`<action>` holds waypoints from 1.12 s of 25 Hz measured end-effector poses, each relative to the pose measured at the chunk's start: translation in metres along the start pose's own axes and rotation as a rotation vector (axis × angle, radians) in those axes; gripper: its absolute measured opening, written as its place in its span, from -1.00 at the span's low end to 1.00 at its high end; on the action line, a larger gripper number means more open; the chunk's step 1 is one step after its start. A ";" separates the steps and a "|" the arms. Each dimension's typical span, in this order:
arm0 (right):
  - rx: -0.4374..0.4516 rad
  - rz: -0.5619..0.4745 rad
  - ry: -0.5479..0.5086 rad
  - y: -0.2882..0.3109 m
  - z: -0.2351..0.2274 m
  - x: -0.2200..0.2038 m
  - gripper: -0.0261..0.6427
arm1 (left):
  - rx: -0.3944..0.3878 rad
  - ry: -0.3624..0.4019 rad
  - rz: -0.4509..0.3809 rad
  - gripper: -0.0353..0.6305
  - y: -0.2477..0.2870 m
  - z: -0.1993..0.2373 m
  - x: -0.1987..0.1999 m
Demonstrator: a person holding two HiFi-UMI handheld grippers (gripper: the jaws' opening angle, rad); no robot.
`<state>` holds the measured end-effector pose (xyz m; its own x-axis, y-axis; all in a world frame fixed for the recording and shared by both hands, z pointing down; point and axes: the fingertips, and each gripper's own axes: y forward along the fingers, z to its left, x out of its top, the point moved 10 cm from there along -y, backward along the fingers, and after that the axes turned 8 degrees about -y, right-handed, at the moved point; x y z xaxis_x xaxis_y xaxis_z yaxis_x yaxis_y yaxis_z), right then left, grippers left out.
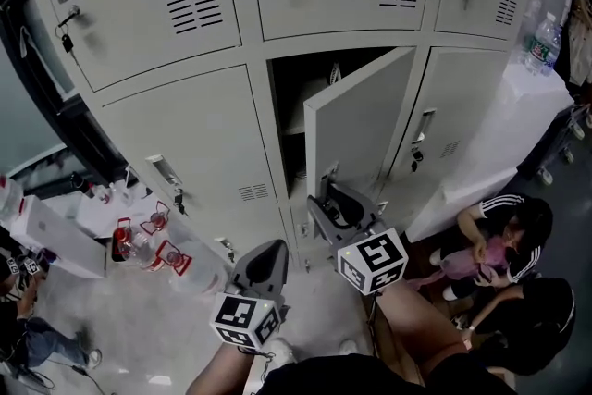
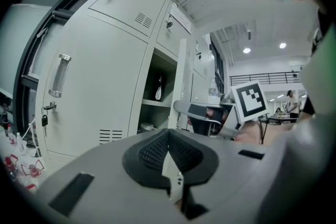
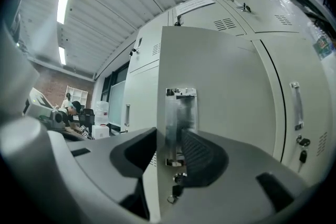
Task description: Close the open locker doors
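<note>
Head view, looking steeply down at a bank of pale grey lockers. Most doors are closed, and several have keys hanging from their locks. One door in the lower row, at the centre of the frame, stands open: the open locker door swings out toward the viewer, showing a dark compartment with a shelf inside.

The right gripper is at the lower free edge of that door, just below centre. In the right gripper view, its fingers are spread wide and straddle the door's edge. One finger is behind the panel. The other is on the outer face beside the metal handle. Whether the pads press on the door cannot be told. A small key hangs under the handle.

The left gripper hovers lower in the frame, left of the right one and apart from the lockers. In the left gripper view, its fingers are closed together with nothing between them, and they point toward the open compartment.

At the lower right, two people sit on the floor. At the upper right, a plastic bottle stands on a white-covered counter.
</note>
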<state>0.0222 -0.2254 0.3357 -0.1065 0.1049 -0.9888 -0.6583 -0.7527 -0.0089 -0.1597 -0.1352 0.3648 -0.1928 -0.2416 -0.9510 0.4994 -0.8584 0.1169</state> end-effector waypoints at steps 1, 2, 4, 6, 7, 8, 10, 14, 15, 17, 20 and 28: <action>0.001 0.000 -0.003 0.005 0.000 0.000 -0.49 | 0.005 -0.001 -0.002 -0.88 -0.001 0.003 0.001; 0.002 0.000 -0.005 0.011 0.000 0.000 -0.49 | 0.010 -0.002 -0.004 -0.88 -0.001 0.006 0.002; 0.004 -0.001 -0.007 0.021 -0.001 0.000 -0.48 | 0.019 -0.003 -0.007 -0.88 -0.002 0.012 0.004; 0.008 -0.001 -0.008 0.030 -0.002 -0.001 -0.47 | 0.029 -0.007 -0.010 -0.88 -0.001 0.017 0.005; 0.009 -0.002 -0.008 0.034 -0.002 -0.001 -0.47 | 0.032 -0.008 -0.011 -0.88 -0.001 0.019 0.005; 0.011 -0.003 -0.008 0.038 -0.003 -0.001 -0.47 | 0.035 -0.009 -0.011 -0.88 0.000 0.021 0.005; 0.014 -0.004 -0.009 0.046 -0.005 -0.001 -0.47 | 0.039 -0.010 -0.012 -0.88 0.002 0.025 0.006; 0.021 -0.003 -0.012 0.062 -0.010 -0.003 -0.47 | 0.044 -0.012 -0.015 -0.88 0.008 0.031 0.008; 0.021 -0.002 -0.013 0.066 -0.012 -0.003 -0.47 | 0.045 -0.012 -0.016 -0.88 0.009 0.032 0.009; 0.019 0.000 -0.014 0.073 -0.015 -0.003 -0.47 | 0.046 -0.014 -0.018 -0.88 0.012 0.035 0.010; 0.018 0.005 -0.009 0.082 -0.021 -0.005 -0.45 | 0.049 -0.019 -0.019 -0.88 0.016 0.039 0.011; 0.024 0.008 0.000 0.096 -0.033 -0.009 -0.43 | 0.056 -0.029 -0.017 -0.88 0.027 0.043 0.011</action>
<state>-0.0157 -0.3203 0.3387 -0.1112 0.0990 -0.9889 -0.6755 -0.7374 0.0022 -0.1845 -0.1807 0.3703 -0.2253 -0.2392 -0.9445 0.4483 -0.8861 0.1175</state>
